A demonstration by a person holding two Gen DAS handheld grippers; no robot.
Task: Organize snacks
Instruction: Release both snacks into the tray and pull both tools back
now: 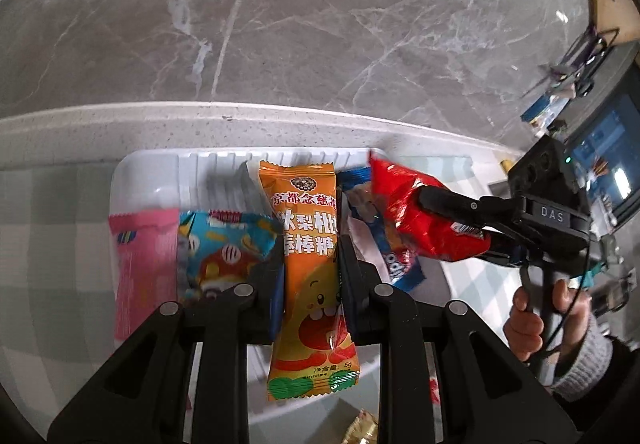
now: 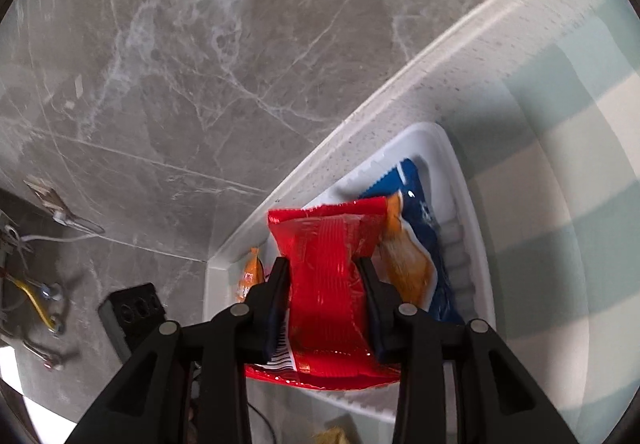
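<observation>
The left tool [image 1: 310,248] pinches an orange candy packet [image 1: 310,268] at frame centre over the white tray [image 1: 132,172], while the right tool [image 2: 324,272] grips a red packet [image 2: 328,284], seemingly above the tray's right end.

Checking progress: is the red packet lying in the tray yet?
No. The right gripper holds the red packet above the white tray.

Each wrist camera looks forward and down along its own tool, close above the white tray [image 1: 120,180] [image 2: 472,204], which both share; the left view catches the right tool [image 1: 452,220] at its right.
</observation>
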